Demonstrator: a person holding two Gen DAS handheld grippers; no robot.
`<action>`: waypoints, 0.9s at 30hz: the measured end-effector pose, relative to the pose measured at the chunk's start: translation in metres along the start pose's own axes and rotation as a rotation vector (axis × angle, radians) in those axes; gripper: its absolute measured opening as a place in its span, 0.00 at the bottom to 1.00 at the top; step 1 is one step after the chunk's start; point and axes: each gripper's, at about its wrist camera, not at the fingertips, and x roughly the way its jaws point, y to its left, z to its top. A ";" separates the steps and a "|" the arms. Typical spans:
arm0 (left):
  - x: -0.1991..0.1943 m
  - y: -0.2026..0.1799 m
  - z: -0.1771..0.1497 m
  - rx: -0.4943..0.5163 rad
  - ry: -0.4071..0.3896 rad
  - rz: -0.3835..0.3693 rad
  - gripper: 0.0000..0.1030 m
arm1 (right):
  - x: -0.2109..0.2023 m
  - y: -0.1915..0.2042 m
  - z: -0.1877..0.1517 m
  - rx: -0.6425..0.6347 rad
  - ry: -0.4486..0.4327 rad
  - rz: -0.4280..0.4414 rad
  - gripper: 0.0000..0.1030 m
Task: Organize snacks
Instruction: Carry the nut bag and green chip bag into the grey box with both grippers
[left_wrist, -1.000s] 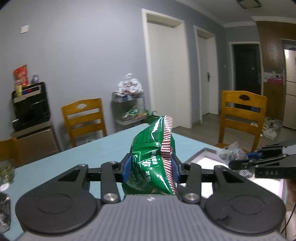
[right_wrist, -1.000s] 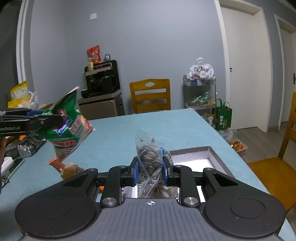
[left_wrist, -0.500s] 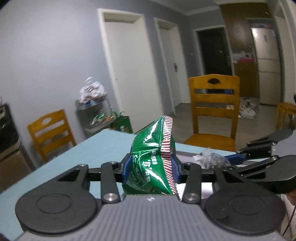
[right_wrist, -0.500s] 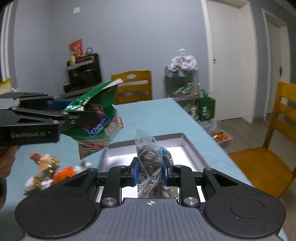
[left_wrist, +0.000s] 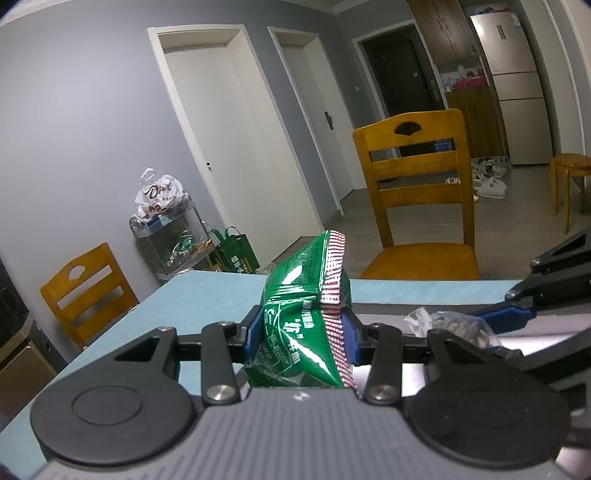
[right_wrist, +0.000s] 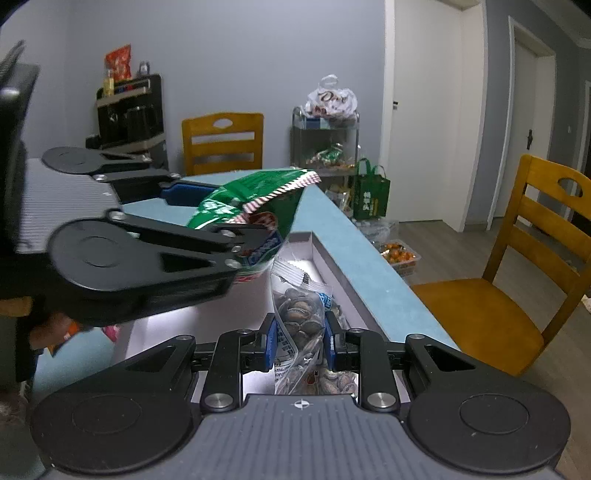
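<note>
The left claw (left_wrist: 301, 334) is clamped on a green snack bag (left_wrist: 306, 317), its blue pads pressing both sides of the bag's middle. The bag stands nearly upright between them, its red-and-white crimped edge on the right side and running up to the top corner. From the right wrist view the same green snack bag (right_wrist: 255, 206) hangs in the air above the far end of a shallow tray (right_wrist: 334, 266), gripped from the left, with its crimped end pointing right and slightly up.

The right claw (right_wrist: 299, 343) is closed on a clear packet of nuts (right_wrist: 301, 325), pinching it about halfway up; the packet's serrated top rises above the pads and its lower part sags below them. The packet sits over the tray's near end, just under and in front of the green bag, apart from it. In the left wrist view the packet of nuts (left_wrist: 458, 326) shows to the right, held by the right claw's blue-padded fingers (left_wrist: 506, 317).

The tray lies on a light blue table (right_wrist: 354, 254), close to its right edge. The left claw reaches in level from the left, across the right one's line. A wooden chair (right_wrist: 524, 266) stands just beside the table.
</note>
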 end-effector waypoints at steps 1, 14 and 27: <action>0.005 -0.003 0.000 0.006 -0.003 0.000 0.40 | 0.000 0.000 -0.001 -0.005 0.000 -0.004 0.26; 0.019 0.006 -0.012 -0.092 0.062 -0.067 0.53 | 0.009 0.000 0.006 0.010 0.032 0.005 0.29; -0.005 0.025 -0.019 -0.153 0.052 -0.059 0.89 | 0.007 0.002 0.012 0.020 0.028 0.002 0.47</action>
